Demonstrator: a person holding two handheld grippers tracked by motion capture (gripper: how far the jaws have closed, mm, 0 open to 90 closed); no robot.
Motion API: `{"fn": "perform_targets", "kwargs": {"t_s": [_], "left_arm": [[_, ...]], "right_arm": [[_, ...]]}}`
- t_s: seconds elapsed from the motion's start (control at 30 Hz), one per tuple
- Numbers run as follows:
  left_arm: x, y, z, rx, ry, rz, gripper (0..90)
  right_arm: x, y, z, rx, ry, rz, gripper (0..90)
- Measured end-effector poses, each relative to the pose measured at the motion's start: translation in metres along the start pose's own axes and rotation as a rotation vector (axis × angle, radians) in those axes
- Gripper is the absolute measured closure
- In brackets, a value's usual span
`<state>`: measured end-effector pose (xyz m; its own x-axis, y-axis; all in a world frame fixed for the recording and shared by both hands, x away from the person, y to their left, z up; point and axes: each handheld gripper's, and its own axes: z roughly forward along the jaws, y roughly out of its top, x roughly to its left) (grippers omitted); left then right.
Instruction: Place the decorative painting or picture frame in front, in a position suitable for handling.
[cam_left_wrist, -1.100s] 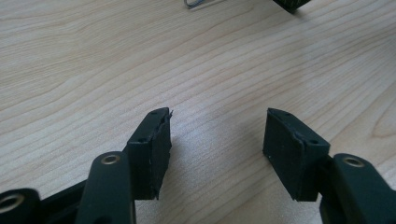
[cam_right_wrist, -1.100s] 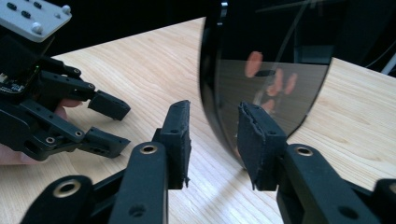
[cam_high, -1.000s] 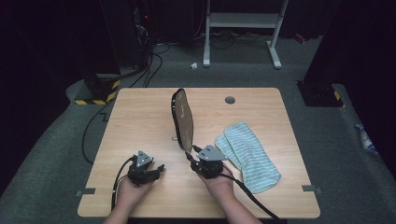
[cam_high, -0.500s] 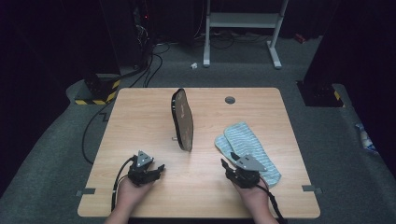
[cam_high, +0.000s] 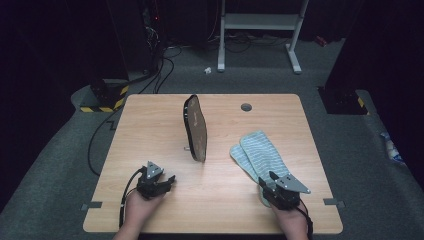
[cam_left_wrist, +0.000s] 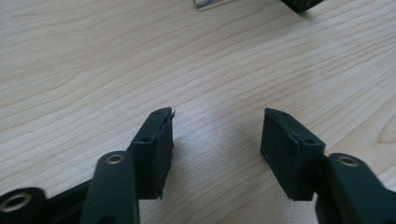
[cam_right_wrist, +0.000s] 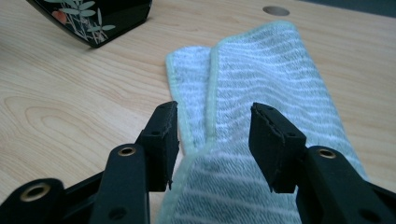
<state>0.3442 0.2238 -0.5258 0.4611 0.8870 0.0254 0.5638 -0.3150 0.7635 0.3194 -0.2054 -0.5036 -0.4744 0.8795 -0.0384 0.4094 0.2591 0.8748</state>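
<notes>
Right gripper (cam_right_wrist: 212, 140) poised over the near end of the striped towel (cam_right_wrist: 261, 88), jaws spread and just been widening, nothing pinched yet — next it must drop and clamp that folded edge.

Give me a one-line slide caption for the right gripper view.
Open right gripper poised over the near end of a folded striped towel on a wooden table, with a dark mirror standing behind.

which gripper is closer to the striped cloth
Right. The right gripper sits at the near end of the striped cloth, its open jaws straddling the cloth's edge. The left gripper rests over bare table across from it, well apart from the cloth.
</notes>
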Motion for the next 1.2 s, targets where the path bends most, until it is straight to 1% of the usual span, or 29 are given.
{"fn": "perform_targets", "kwargs": {"t_s": [0.03,0.13,0.2,0.27,0.37,0.47,0.57,0.6,0.63,0.7,0.77,0.8,0.87,0.97,1.03,1.1,1.13,1.2], "left_arm": [[-0.001,0.0,-0.001,-0.007,0.003,0.009,46.3],[-0.003,0.001,-0.005,-0.02,0.01,0.022,45.4],[-0.005,0.002,-0.008,-0.046,0.013,0.032,44.7],[-0.007,0.004,-0.011,-0.063,0.015,0.043,42.9],[-0.011,0.007,-0.014,-0.085,0.004,0.058,43.3],[-0.013,0.007,-0.015,-0.091,-0.021,0.056,44.1],[-0.014,0.008,-0.017,-0.125,-0.044,0.069,45.5],[-0.015,0.008,-0.018,-0.133,-0.055,0.055,46.3],[-0.014,0.009,-0.018,-0.135,-0.075,0.031,46.3],[-0.015,0.01,-0.018,-0.129,-0.094,0.008,46.2],[-0.017,0.013,-0.018,-0.098,-0.1,0.004,46.1],[-0.018,0.014,-0.018,-0.092,-0.102,0.003,45.0],[-0.021,0.017,-0.018,-0.096,-0.118,-0.011,43.6],[-0.027,0.024,-0.021,-0.108,-0.123,-0.016,41.0],[-0.031,0.029,-0.022,-0.125,-0.133,-0.027,40.1],[-0.034,0.033,-0.023,-0.132,-0.131,-0.022,39.1],[-0.036,0.036,-0.023,-0.133,-0.129,-0.013,38.4],[-0.037,0.039,-0.022,-0.134,-0.14,-0.007,35.8]], "right_arm": [[0.0,-0.002,0.0,0.004,0.001,0.003,51.7],[-0.001,-0.005,0.0,0.014,-0.001,-0.007,51.5],[-0.003,-0.006,0.001,0.014,0.001,0.007,51.3],[-0.003,-0.007,0.001,0.018,0.001,0.007,51.1],[-0.005,-0.009,0.002,0.024,0.002,0.014,50.7],[-0.007,-0.01,0.002,0.026,0.004,0.024,50.6],[-0.009,-0.01,0.001,0.027,0.007,0.034,50.7],[-0.009,-0.01,0.001,0.027,0.007,0.035,50.7],[-0.009,-0.01,0.001,0.028,0.006,0.03,50.7],[-0.007,-0.01,0.002,0.03,0.006,0.023,50.7],[-0.007,-0.01,0.002,0.031,0.006,0.019,50.6],[-0.007,-0.011,0.002,0.031,0.007,0.019,50.6],[-0.007,-0.011,0.002,0.033,0.008,0.02,50.6],[-0.009,-0.011,0.002,0.032,0.009,0.025,50.3],[-0.01,-0.012,0.001,0.034,0.008,0.03,50.3],[-0.011,-0.012,0.001,0.033,0.009,0.035,50.2],[-0.011,-0.012,0.001,0.034,0.008,0.039,50.1],[-0.012,-0.013,0.0,0.033,0.008,0.04,50.0]]}}
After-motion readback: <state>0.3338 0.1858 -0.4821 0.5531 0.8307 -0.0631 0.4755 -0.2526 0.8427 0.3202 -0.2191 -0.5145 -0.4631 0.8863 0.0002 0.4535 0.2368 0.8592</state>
